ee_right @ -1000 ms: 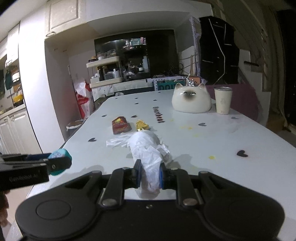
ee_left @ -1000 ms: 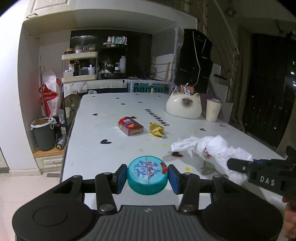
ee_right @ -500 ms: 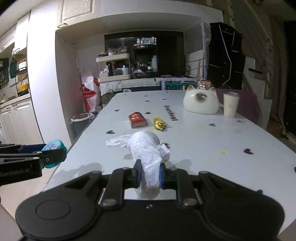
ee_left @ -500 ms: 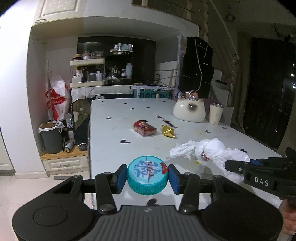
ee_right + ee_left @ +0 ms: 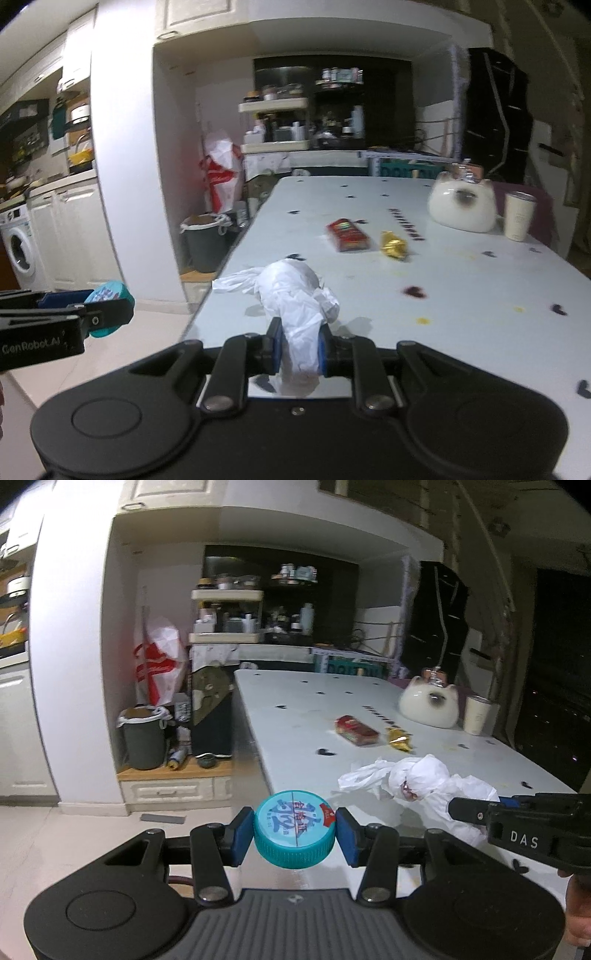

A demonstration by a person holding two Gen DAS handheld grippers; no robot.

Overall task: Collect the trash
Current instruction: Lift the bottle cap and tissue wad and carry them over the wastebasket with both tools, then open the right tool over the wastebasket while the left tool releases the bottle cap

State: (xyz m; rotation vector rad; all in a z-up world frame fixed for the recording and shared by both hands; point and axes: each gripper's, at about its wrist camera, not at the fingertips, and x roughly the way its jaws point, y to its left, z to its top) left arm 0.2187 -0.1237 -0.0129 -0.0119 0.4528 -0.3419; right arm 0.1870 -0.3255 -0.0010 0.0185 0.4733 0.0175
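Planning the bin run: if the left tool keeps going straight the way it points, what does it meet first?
The left tool, shut on the cap, points just past the table corner, so probably floor near the low drawers, not the bin, which sits left. Depth is unclear.

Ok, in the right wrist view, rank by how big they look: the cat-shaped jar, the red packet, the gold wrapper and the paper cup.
Largest to smallest as they look:
1. cat-shaped jar
2. red packet and paper cup, too alike to rank
3. gold wrapper
The jar and cup sit farther back, so they may really be bigger.
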